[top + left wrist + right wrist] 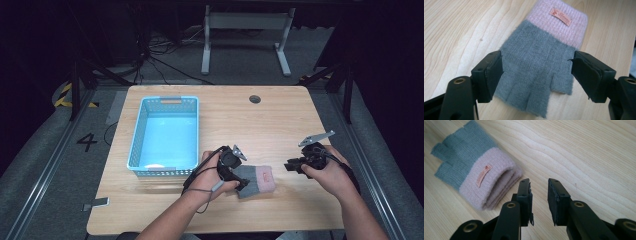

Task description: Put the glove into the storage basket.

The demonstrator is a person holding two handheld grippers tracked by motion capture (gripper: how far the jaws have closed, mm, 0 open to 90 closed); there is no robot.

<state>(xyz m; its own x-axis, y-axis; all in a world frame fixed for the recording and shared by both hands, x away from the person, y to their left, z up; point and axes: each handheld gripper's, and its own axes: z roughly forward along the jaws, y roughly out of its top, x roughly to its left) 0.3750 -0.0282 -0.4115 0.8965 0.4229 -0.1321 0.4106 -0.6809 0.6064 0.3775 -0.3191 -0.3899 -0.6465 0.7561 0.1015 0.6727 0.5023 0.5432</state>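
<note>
A fingerless knit glove [256,181], grey with a pink cuff and a small orange label, lies flat on the wooden table near its front edge. My left gripper [243,182] is over the glove's grey finger end. In the left gripper view the left gripper [536,60] is open wide, its jaws standing either side of the glove [536,62] just above it. My right gripper [291,166] hovers to the right of the cuff. In the right gripper view the right gripper [539,182] is open by a narrow gap with nothing in it, and the glove [471,167] lies to its left.
A light blue plastic basket [136,140] stands on the left half of the table [260,125], close behind my left hand. A round cable hole [255,99] sits near the far edge. Beyond the table stand a desk frame and loose cables on the floor.
</note>
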